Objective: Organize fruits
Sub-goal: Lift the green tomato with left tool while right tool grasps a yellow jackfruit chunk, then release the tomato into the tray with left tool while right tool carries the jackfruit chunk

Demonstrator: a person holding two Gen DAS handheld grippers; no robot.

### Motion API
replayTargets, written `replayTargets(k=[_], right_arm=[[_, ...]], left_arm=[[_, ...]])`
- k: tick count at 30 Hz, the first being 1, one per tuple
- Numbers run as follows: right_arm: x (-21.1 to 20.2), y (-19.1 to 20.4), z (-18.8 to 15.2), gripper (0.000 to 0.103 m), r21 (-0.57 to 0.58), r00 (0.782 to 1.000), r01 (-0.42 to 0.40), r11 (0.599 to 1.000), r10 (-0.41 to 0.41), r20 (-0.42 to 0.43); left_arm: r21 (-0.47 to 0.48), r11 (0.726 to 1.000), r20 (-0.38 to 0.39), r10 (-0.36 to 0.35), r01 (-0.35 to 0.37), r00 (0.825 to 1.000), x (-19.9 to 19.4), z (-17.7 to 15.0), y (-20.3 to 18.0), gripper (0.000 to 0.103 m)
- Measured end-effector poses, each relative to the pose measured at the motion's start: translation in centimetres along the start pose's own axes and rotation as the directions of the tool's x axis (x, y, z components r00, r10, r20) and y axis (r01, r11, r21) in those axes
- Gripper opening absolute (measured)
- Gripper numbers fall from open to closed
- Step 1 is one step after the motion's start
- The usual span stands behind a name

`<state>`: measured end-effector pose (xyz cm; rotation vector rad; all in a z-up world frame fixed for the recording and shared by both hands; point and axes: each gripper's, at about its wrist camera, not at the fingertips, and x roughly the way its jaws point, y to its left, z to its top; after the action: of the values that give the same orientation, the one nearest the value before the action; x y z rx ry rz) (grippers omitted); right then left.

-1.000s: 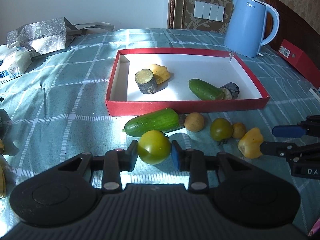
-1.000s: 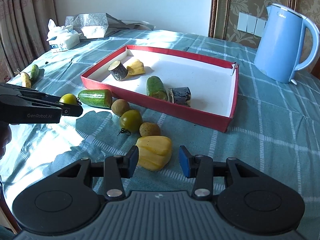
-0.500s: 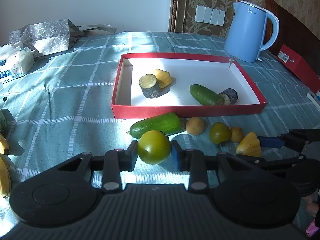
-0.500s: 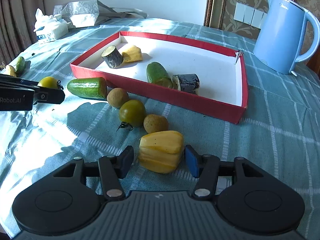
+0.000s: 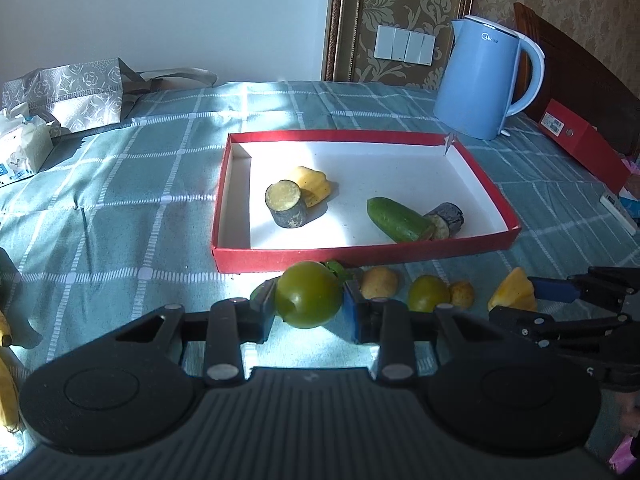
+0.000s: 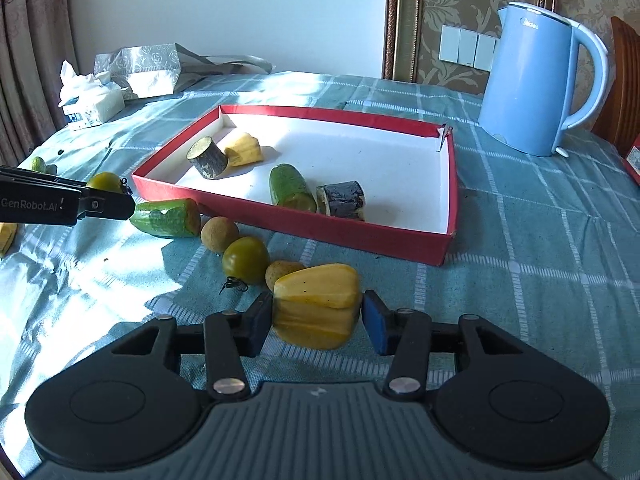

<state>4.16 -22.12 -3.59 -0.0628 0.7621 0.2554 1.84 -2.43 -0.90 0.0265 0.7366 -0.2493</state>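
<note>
My left gripper [image 5: 308, 306] is shut on a green tomato [image 5: 309, 294] and holds it above the cloth, just in front of the red tray [image 5: 360, 256]. My right gripper [image 6: 318, 316] is shut on a yellow fruit piece [image 6: 318, 304], lifted off the cloth. The tray [image 6: 360, 236] holds a cucumber piece [image 6: 290, 188], two dark stubs and a yellow piece [image 6: 242, 150]. A cut cucumber [image 6: 168, 218], a brown fruit [image 6: 219, 234], a second green tomato [image 6: 245, 260] and another brown fruit [image 6: 280, 272] lie in front of the tray.
A blue kettle [image 6: 534, 80] stands behind the tray at the right. A tissue pack [image 6: 92, 104] and a silver bag [image 6: 140, 68] lie at the back left. A red box [image 5: 580, 140] sits at the far right. Bananas [image 5: 8, 368] lie at the left edge.
Both grippers have risen with their fruit and moved toward the tray. The tomato now hides most of the cut cucumber in the left wrist view.
</note>
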Motion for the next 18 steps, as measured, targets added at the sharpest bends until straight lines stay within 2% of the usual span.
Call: replayTargets(k=[10, 15, 18], right_arm=[[-3.2, -3.6, -0.5, 0.047, 0.094, 0.994, 0.096, 0.991, -0.1, 0.037], [-4.0, -5.4, -1.7, 0.047, 0.125, 0.989, 0.142, 0.982, -0.145, 0.014], [-4.2, -6.5, -2.3, 0.047, 0.152, 0.987, 0.162, 0.975, -0.163, -0.003]], left_arm=[[0.082, 0.996, 0.069, -0.048, 0.042, 0.996, 5.1, 6.6, -2.9, 0.031], [0.118, 0.992, 0.062, -0.056, 0.048, 0.997, 9.1, 8.8, -4.5, 0.031], [0.137, 0.99, 0.04, -0.033, 0.027, 0.999, 11.7, 9.4, -5.1, 0.031]])
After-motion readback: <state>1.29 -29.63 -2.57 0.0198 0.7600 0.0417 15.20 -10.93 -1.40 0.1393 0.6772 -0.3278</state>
